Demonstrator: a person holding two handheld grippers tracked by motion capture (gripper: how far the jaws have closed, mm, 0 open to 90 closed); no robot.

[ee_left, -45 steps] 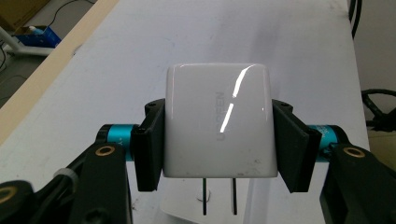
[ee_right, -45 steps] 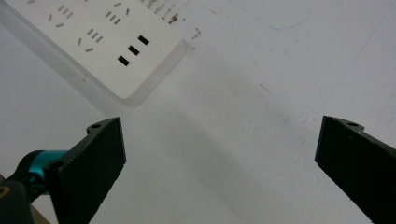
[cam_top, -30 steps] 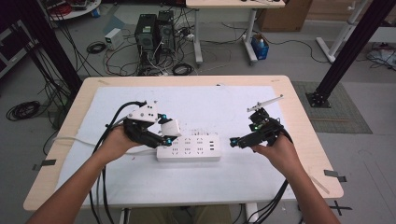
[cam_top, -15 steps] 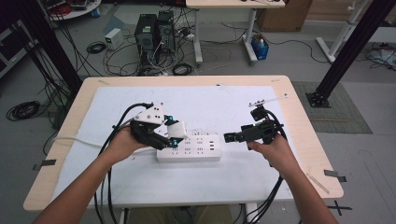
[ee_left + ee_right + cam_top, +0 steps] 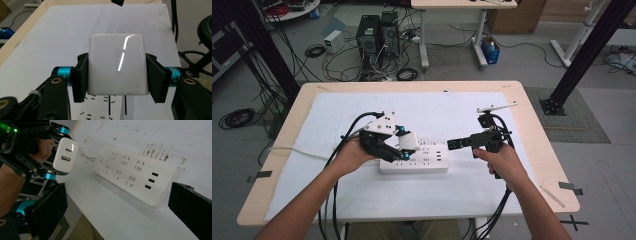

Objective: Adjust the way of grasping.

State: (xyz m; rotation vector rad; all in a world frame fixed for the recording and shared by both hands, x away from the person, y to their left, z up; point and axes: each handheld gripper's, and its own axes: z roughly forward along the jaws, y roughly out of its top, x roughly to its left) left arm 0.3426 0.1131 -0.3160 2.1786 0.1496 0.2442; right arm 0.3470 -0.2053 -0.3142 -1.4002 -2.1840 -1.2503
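Left claw (image 5: 404, 146) clamps the white charger (image 5: 117, 65) just above the power strip's (image 5: 422, 161) left sockets, prongs not seated yet, strip flat on the surface (image 5: 462, 115), right claw (image 5: 453, 144) wide and empty beside it.

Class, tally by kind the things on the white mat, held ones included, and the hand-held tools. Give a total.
White power strips: 1
White chargers: 1
Hand-held tools: 2 (left tool, right tool)
Total: 4
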